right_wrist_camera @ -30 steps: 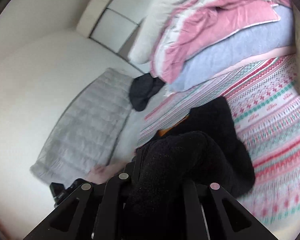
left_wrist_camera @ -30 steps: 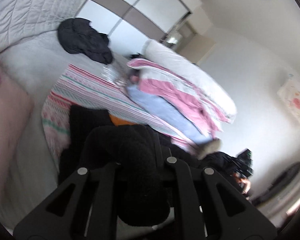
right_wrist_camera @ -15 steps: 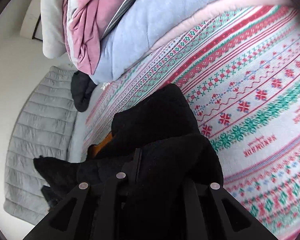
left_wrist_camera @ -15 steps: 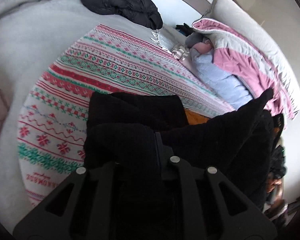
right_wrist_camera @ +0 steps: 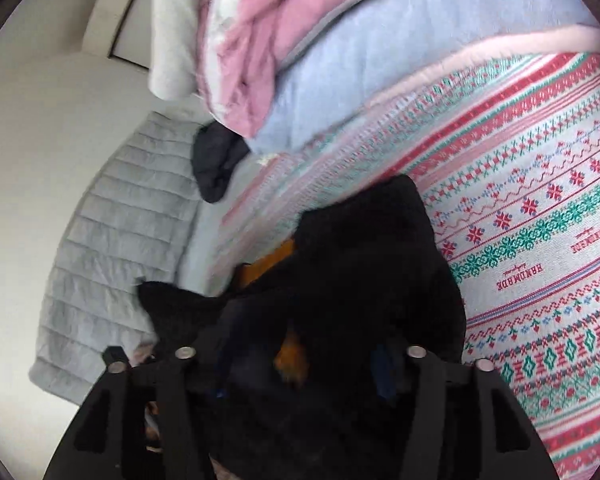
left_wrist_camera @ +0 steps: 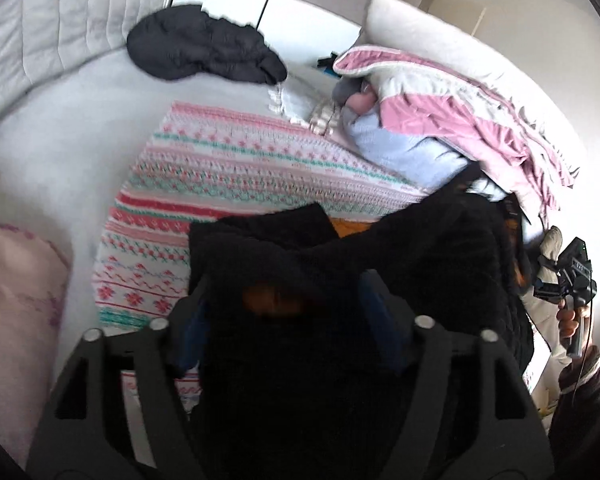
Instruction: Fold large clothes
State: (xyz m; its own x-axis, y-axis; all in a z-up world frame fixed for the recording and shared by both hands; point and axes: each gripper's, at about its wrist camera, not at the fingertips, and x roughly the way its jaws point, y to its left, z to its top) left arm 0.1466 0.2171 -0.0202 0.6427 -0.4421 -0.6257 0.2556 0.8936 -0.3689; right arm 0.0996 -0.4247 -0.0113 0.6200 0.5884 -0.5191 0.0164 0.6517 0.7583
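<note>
Now both pairs of tongs stand with their jaws apart, having just been opening, and the black garment (left_wrist_camera: pixel 400 264) lies slack between them rather than pinched. In the left wrist view the left tongs (left_wrist_camera: pixel 288 300) fill the lower middle of the frame; their blue-padded fingers (left_wrist_camera: pixel 192 328) flank a loose fold of black fleece, and an orange lining (left_wrist_camera: pixel 276 300) shows in the gap. The garment spreads from there up to the centre and toward the right of the frame, resting on the patterned blanket (left_wrist_camera: pixel 228 172), whose red, green and pink bands run across the middle. At the right edge of this view a hand (left_wrist_camera: pixel 572 320) grips the handle of the right tongs (left_wrist_camera: pixel 568 276).

In the right wrist view the right tongs (right_wrist_camera: pixel 300 356) sit at the bottom centre, jaws likewise spread, with the black garment (right_wrist_camera: pixel 364 264) heaped between and ahead of them and a patch of orange lining (right_wrist_camera: pixel 292 360) visible low in the gap. Whether the pads touch the cloth cannot be told. The patterned blanket (right_wrist_camera: pixel 540 208) fills the right half of that frame.

Farther off, a dark jacket (left_wrist_camera: pixel 204 44) lies crumpled on the grey bed (left_wrist_camera: pixel 60 136) at the upper left of the left view, and a pile of pink, white and pale blue bedding (left_wrist_camera: pixel 440 120) is stacked at the upper right. A quilted grey headboard (right_wrist_camera: pixel 112 248) curves down the left side of the right view.
</note>
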